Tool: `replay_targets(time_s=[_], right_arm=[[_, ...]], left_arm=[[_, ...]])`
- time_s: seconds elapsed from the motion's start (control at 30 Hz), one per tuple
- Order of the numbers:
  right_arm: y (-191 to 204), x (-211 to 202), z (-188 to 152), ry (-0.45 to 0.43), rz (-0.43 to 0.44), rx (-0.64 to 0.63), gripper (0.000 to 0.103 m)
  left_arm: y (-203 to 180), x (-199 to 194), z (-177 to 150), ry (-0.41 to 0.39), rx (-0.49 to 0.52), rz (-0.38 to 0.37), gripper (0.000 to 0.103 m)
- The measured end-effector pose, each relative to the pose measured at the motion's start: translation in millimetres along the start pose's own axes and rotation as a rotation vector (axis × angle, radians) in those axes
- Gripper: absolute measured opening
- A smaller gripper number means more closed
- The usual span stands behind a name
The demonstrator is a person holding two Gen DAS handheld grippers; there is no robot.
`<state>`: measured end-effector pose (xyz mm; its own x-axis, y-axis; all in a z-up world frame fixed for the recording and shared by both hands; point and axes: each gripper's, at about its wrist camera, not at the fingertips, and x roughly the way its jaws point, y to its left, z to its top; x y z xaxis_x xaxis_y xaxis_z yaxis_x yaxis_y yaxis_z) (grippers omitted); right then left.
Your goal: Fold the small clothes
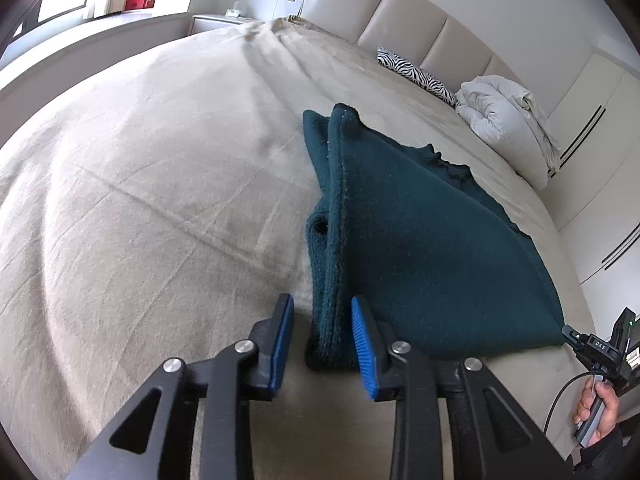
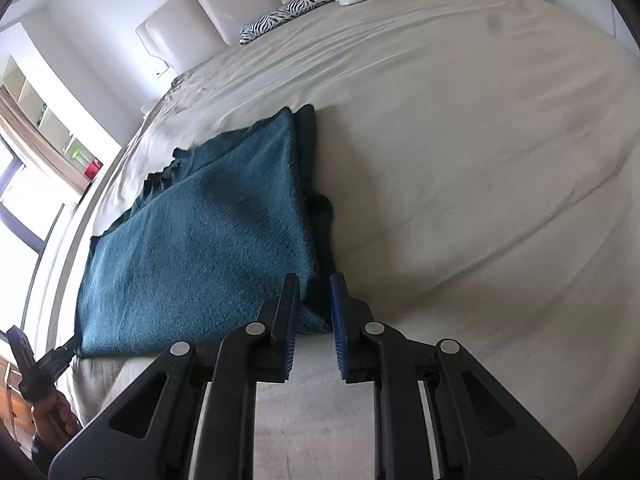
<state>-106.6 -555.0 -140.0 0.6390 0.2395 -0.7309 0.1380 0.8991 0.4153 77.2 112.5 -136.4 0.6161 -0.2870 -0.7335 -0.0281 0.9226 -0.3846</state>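
Note:
A dark teal knitted garment (image 1: 420,240) lies folded flat on the beige bed (image 1: 140,200). In the left wrist view its thick folded left edge runs down between the blue pads of my left gripper (image 1: 321,304). The jaws stand apart, with a gap of bedsheet beside the left pad. In the right wrist view the same garment (image 2: 200,240) spreads to the left. Its near right corner sits between the narrowly parted pads of my right gripper (image 2: 315,282), lying slack on the bed (image 2: 480,160).
A zebra-print pillow (image 1: 416,72) and a bunched white duvet (image 1: 504,116) lie by the padded headboard (image 1: 400,12). A person's hand (image 1: 596,412) holds the other gripper at the lower right. Wide beige sheet stretches left of the garment. A window and shelves stand beyond the bed's far side.

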Motion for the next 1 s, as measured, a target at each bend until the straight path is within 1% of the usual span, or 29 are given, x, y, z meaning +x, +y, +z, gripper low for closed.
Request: replay_targets(time_s=[0.03, 0.07, 0.1, 0.2, 0.3, 0.4, 0.57, 0.67, 0.7, 0.77, 0.8, 0.87, 0.9, 0.93, 0.97, 1.0], right_arm=[[1.9, 2.6, -1.2, 0.007, -0.005, -0.010, 0.015], [3.9, 4.9, -2.2, 0.009, -0.018, -0.027, 0.015], [4.8, 6.1, -3.5, 0.008, -0.028, -0.039, 0.015], [3.3, 7.4, -4.6, 0.006, -0.047, -0.043, 0.015], [-2.5, 8.0, -4.7, 0.011, -0.037, -0.025, 0.015], [-0.9, 9.6, -4.6, 0.016, -0.042, -0.040, 0.015], [-0.6, 13.7, -4.2, 0.032, -0.042, -0.052, 0.015], [-1.4, 15.1, -1.5, 0.042, -0.036, -0.041, 0.015], [-1.3, 13.6, -0.3, 0.042, -0.037, -0.029, 0.015], [-1.0, 4.1, 3.5, 0.011, -0.059, 0.003, 0.016], [0.9, -4.9, 6.8, -0.028, -0.073, 0.018, 0.016], [6.0, -18.3, 13.2, -0.076, -0.063, 0.025, 0.017], [10.7, -23.5, 17.5, -0.097, -0.046, 0.030, 0.020], [18.1, -26.6, 23.0, -0.111, -0.021, 0.032, 0.028], [27.5, -27.3, 28.3, -0.121, 0.010, 0.029, 0.035], [38.1, -25.4, 33.4, -0.129, 0.046, 0.024, 0.056]], left_arm=[[-0.5, -0.1, -0.8, 0.000, 0.007, 0.007, 0.026], [-0.7, 1.3, -1.1, 0.008, 0.011, 0.008, 0.017], [-0.9, 2.5, -2.1, 0.018, 0.013, 0.005, 0.014], [-5.0, 0.8, -3.1, 0.010, 0.033, 0.020, 0.010], [-7.3, -0.7, -5.6, 0.000, 0.036, 0.030, 0.010], [-5.9, -2.4, -8.2, -0.007, 0.028, 0.023, 0.009], [-7.7, -4.8, -10.9, -0.017, 0.043, 0.031, 0.008], [-7.2, -2.2, -7.1, -0.006, 0.035, 0.028, 0.010], [-6.6, -4.7, -4.9, -0.013, 0.030, 0.021, 0.013], [-6.6, -11.7, -1.1, -0.029, 0.023, 0.029, 0.014], [-7.3, -18.9, 1.7, -0.047, 0.018, 0.029, 0.014], [-11.1, -32.9, 10.0, -0.092, 0.014, 0.040, 0.014], [-16.9, -37.9, 19.3, -0.109, 0.022, 0.026, 0.016], [-22.6, -38.4, 25.6, -0.115, 0.033, 0.021, 0.018], [-31.1, -36.9, 34.4, -0.121, 0.052, 0.014, 0.024], [-42.6, -32.0, 45.2, -0.121, 0.076, 0.001, 0.032]])
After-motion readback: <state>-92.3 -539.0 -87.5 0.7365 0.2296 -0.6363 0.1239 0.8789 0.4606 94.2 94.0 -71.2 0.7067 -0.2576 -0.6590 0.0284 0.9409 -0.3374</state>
